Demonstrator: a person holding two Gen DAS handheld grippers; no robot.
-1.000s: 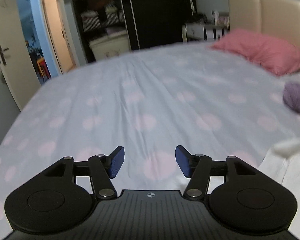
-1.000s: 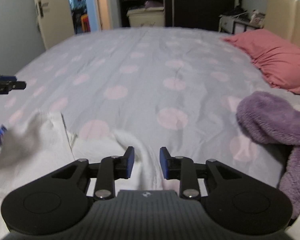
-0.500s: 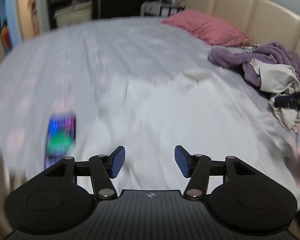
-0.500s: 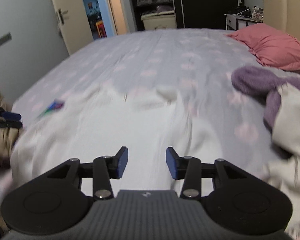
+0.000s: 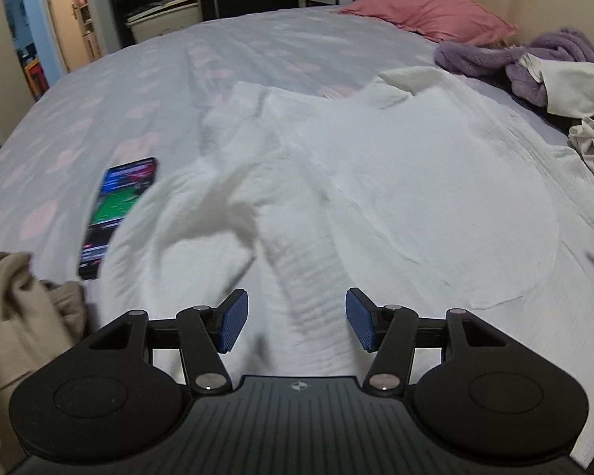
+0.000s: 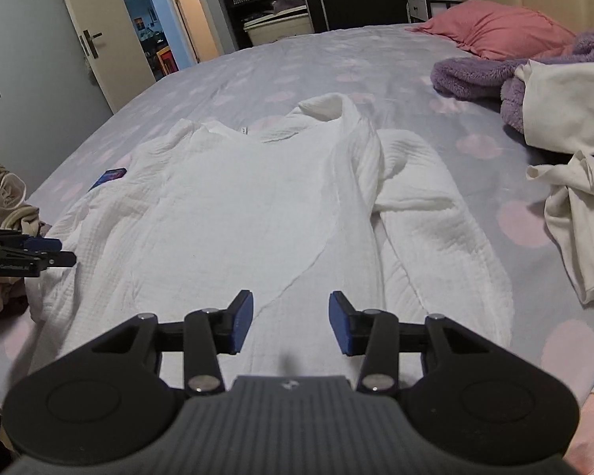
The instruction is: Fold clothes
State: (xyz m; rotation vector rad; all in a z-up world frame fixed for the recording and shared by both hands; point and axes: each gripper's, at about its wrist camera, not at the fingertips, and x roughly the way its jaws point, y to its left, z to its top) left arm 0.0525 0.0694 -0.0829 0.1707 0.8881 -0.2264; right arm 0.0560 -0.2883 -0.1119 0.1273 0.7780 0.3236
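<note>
No readable brand or label on anything. There is faint white lettering on the side of the left tongs (image 6: 55,253) in the right wrist view, too small to read. A small white tag (image 6: 244,130) sits at the garment's neckline, no legible print.

Left to right:
- Beige clothing heap (image 5: 16,308) at the bed's left edge, next to the left tongs.
- Smartphone (image 5: 118,213) face up on the bedsheet (image 5: 281,51), screen lit with a green picture, text illegible. Its near end touches or slips under the garment's left sleeve; can't tell which.
- White crinkle-textured garment (image 6: 233,213) spread flat on the bed, centre of both views. Long axis runs from the near edge toward the far side of the bed, collar (image 6: 324,105) at the far end, hem toward the cameras. Front panels overlap along a diagonal seam. Right sleeve (image 6: 427,206) bends back down along the body; left sleeve lies bunched and wrinkled near the phone.
- Purple fleece item (image 6: 479,75) and cream garments (image 6: 566,134) piled on the right side of the bed, well apart from the white one's body.
- Pink pillow (image 6: 499,27) at the headboard.

Left tongs (image 5: 295,324): fingers apart, nothing between them, hovering over the hem area. Right tongs (image 6: 291,322): fingers apart, empty, also above the hem near the front seam.
</note>
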